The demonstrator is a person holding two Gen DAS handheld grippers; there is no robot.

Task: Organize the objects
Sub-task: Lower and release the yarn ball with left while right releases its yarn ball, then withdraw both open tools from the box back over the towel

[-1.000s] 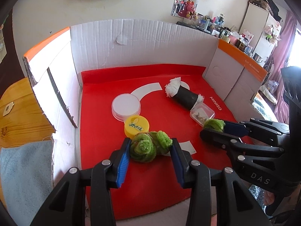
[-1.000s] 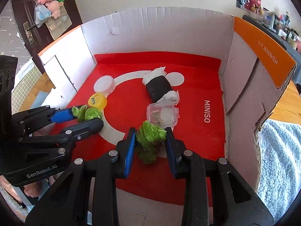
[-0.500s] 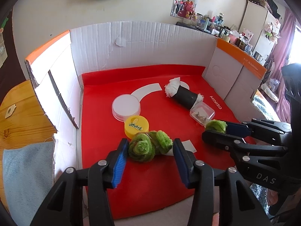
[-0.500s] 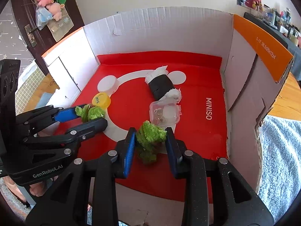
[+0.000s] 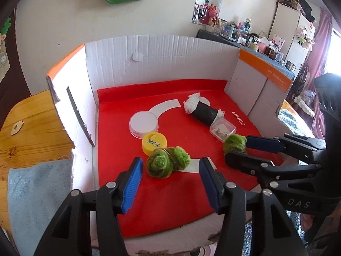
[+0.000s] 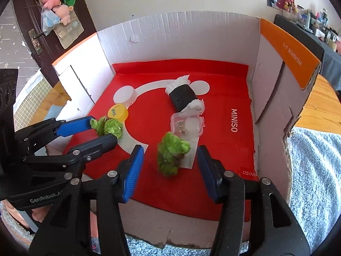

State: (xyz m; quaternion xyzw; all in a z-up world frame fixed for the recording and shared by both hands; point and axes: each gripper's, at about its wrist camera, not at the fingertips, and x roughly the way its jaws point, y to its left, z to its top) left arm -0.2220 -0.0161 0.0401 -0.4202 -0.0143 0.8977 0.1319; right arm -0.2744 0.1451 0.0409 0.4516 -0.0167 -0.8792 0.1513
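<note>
Both tongs have just been opening: the left tongs (image 5: pixel 169 180) now stand clear of the green coiled chenille piece (image 5: pixel 166 164) lying between them at lower centre, and the right tongs (image 6: pixel 169 170) likewise straddle, apparently untouched, the green fuzzy tuft (image 6: pixel 171 152) on the red mat (image 6: pixel 213 145).

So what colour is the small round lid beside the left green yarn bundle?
Yellow lid with dark writing; clearest in the left wrist view.

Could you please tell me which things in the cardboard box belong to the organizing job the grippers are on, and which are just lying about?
In hand:
- left gripper, open around the coiled green fuzzy piece
- right gripper, open around the second green fuzzy piece
Both jaws have just been opening.

Lying about:
- yellow lid
- white round container
- black roll with white ends
- clear plastic box
</note>
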